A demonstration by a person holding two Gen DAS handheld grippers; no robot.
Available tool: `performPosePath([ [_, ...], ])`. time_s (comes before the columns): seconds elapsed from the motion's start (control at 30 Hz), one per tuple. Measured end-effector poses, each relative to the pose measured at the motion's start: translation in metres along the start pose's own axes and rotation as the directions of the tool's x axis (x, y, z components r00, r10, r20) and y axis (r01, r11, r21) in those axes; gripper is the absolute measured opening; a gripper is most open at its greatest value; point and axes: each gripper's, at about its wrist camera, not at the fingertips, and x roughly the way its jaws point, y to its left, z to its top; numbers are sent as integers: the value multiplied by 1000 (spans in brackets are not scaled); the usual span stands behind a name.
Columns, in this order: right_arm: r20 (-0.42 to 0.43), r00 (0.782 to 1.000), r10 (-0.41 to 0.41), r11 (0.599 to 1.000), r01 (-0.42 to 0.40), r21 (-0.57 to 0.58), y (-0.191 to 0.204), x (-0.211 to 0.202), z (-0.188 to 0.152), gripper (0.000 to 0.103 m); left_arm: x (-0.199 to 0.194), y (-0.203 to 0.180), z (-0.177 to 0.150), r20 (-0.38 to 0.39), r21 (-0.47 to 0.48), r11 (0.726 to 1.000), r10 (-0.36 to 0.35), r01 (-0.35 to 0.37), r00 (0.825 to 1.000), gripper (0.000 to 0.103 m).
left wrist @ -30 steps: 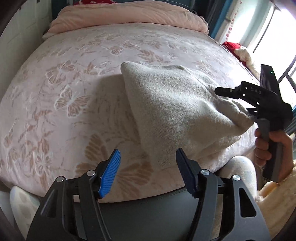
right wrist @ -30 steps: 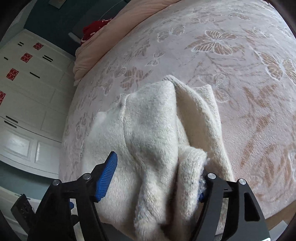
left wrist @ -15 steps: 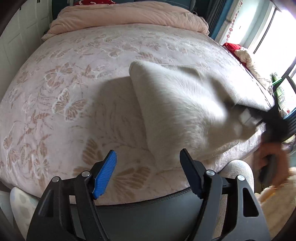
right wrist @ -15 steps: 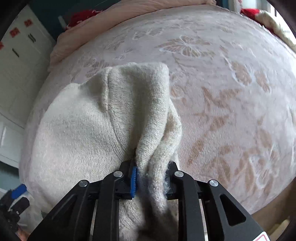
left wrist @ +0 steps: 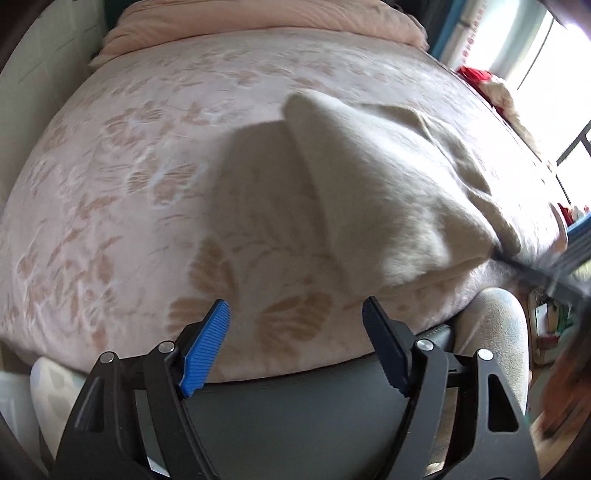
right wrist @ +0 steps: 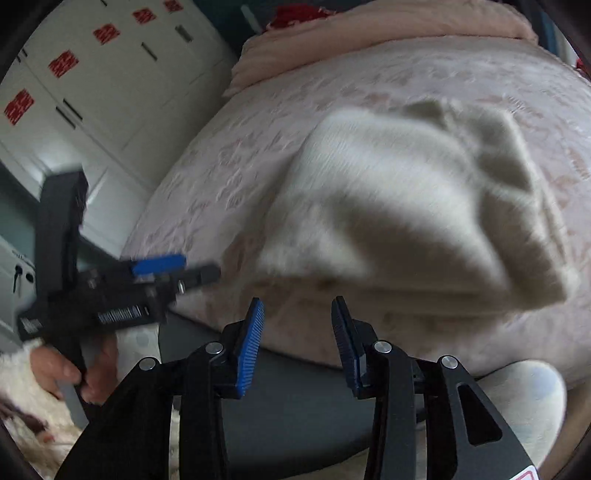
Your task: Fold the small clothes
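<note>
A cream knitted garment [left wrist: 369, 184] lies folded on the pink butterfly bed cover [left wrist: 129, 184], its left corner standing up a little. My left gripper [left wrist: 295, 314] hangs over the bed's front edge, just short of the garment; its jaws are opening with nothing between them. In the right wrist view the garment [right wrist: 388, 206] lies ahead of my right gripper [right wrist: 297, 314], whose jaws are opening and hold nothing. The left gripper [right wrist: 159, 273] shows there at the left, held by a hand [right wrist: 70, 365]. The right gripper [left wrist: 554, 266] is a dark blur at the garment's right edge.
A rolled peach duvet [left wrist: 258, 22] lies at the head of the bed. A white wardrobe [right wrist: 92, 92] with red stickers stands to the left. A window [left wrist: 554, 74] and a red cloth [left wrist: 476, 75] are at the right. The person's knee [left wrist: 495, 325] presses against the bed's front edge.
My right gripper shut on the garment's bunched edge, then let it go and drew back toward the bed's front edge. The garment has settled flatter. The left gripper's jaws stand slightly wider.
</note>
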Motion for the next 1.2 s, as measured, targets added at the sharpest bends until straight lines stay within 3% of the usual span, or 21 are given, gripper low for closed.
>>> performPosePath([
  [0.03,-14,1000,-5,1000,5,-15,6,16,-3,38,-4,6,0,7,-10,1000,15,-15,1000,72],
  [0.13,68,998,-13,1000,13,-4,12,34,10,39,-14,19,5,34,-26,999,44,-43,998,72],
  [0.27,92,995,43,999,-45,12,23,58,29,39,-35,35,14,84,-68,997,43,-37,996,73],
  [0.33,2,996,86,996,-86,14,28,94,33,40,-45,40,20,110,-80,996,38,-29,993,75],
  [0.4,-115,992,55,998,-58,-26,34,123,18,40,-51,40,25,133,-84,996,23,-11,991,77],
  [0.47,-122,986,110,994,-110,2,32,113,13,34,-52,33,32,143,-67,998,6,4,990,78],
  [0.53,-56,991,122,992,-119,43,19,71,6,33,-50,23,38,144,-40,999,-8,13,990,78],
  [0.63,82,996,47,995,-54,84,-14,-9,0,34,-47,9,48,155,-10,999,-42,44,987,79],
  [0.77,178,968,-178,981,159,115,-51,-64,34,35,-17,-22,60,123,25,997,-78,76,989,81],
  [0.9,146,962,-232,967,211,145,-92,-44,74,34,18,-56,68,81,54,994,-103,99,991,81],
  [0.93,90,964,-248,959,232,161,-110,-26,85,19,29,-65,70,68,59,993,-104,100,992,81],
  [1.0,-10,949,-317,935,314,162,-138,3,91,0,43,-75,70,44,65,994,-94,91,995,81],
  [1.1,-11,963,-268,932,262,251,-154,2,97,0,60,-85,70,29,98,995,-34,31,999,81],
  [1.2,48,953,-299,934,282,221,-135,-15,110,5,65,-86,71,20,98,995,-17,15,1000,86],
])
